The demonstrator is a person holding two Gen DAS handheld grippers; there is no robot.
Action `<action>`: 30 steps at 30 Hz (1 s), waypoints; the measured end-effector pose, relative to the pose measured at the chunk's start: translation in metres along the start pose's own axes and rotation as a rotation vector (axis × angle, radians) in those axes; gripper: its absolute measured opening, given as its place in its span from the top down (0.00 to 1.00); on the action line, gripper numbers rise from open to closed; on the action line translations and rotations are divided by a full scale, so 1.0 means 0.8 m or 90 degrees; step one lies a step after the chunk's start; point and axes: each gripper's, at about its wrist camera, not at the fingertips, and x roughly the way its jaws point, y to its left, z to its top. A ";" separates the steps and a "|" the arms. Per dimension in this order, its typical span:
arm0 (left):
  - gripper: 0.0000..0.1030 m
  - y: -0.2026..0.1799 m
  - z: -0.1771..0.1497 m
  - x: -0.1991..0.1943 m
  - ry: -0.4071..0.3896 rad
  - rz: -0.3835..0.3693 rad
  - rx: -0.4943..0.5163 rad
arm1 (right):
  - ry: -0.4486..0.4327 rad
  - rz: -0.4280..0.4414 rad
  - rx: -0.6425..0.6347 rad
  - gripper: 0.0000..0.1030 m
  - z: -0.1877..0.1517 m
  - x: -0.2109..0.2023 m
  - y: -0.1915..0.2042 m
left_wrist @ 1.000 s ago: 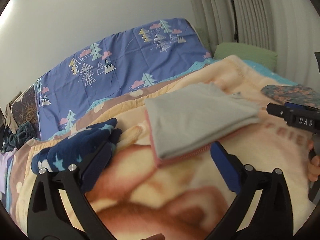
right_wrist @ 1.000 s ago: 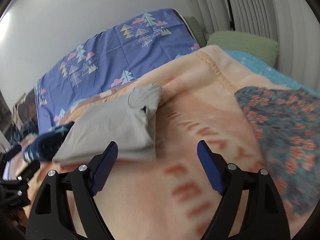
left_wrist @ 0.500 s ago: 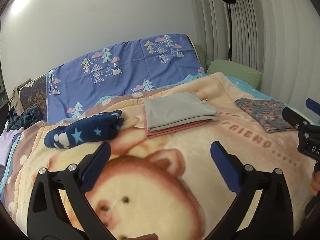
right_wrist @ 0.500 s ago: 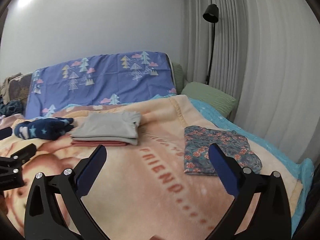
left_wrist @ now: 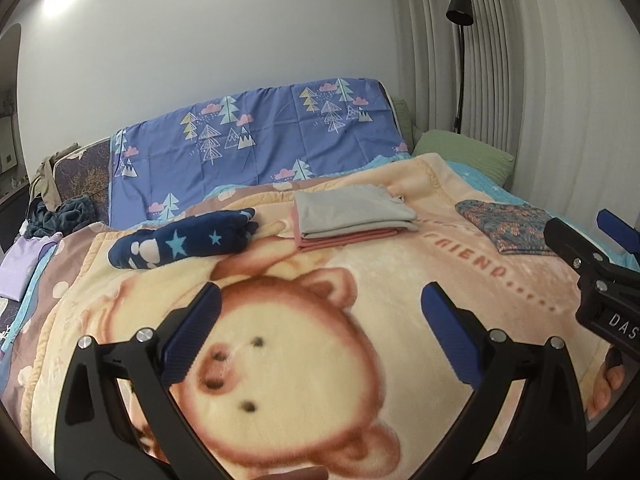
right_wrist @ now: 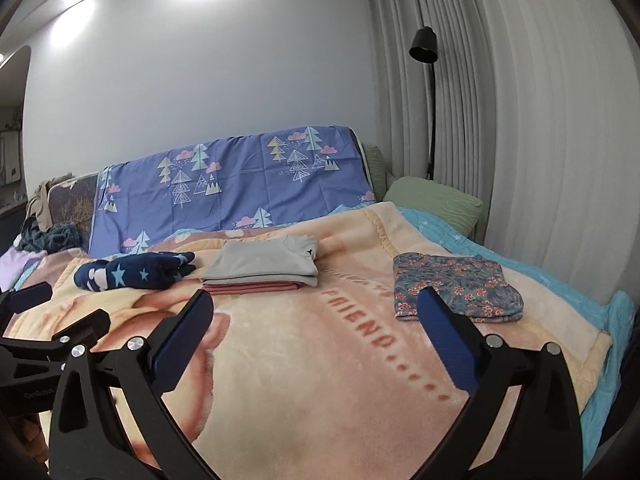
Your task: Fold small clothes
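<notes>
Left wrist view: left gripper (left_wrist: 320, 320) spread wide, empty, above the bear blanket (left_wrist: 320, 380). Right gripper (right_wrist: 316, 324) likewise spread and empty. Folded grey garment (right_wrist: 260, 266) lies atop a pink one (right_wrist: 252, 288) mid-bed.

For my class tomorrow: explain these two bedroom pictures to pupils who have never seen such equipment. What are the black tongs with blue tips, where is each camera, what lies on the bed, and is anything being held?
There is no robot here. A person holds a hand tool in each hand, and each tool has two fingers with blue pads and a wide-angle camera looking along them. One picture comes from the left gripper, the other from the right gripper; each also shows at the edge of the other's picture. Both are open and hold nothing. On the bear blanket lie a folded grey garment stacked on a pink garment, a rolled navy star garment and a folded floral garment.
</notes>
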 end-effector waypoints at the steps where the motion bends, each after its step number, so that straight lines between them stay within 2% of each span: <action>1: 0.02 0.000 -0.002 -0.002 0.004 -0.003 -0.002 | 0.001 0.002 -0.003 0.01 0.000 -0.003 0.002; 6: 0.02 -0.001 -0.010 -0.008 0.015 -0.010 -0.005 | 0.019 0.019 0.008 0.01 -0.001 -0.008 0.003; 15: 0.02 0.003 -0.016 -0.019 0.008 -0.012 -0.016 | 0.070 0.004 0.021 0.01 -0.015 0.000 -0.002; 30: 0.02 0.000 -0.014 -0.023 0.004 -0.013 -0.018 | 0.086 0.015 0.026 0.01 -0.017 0.009 0.004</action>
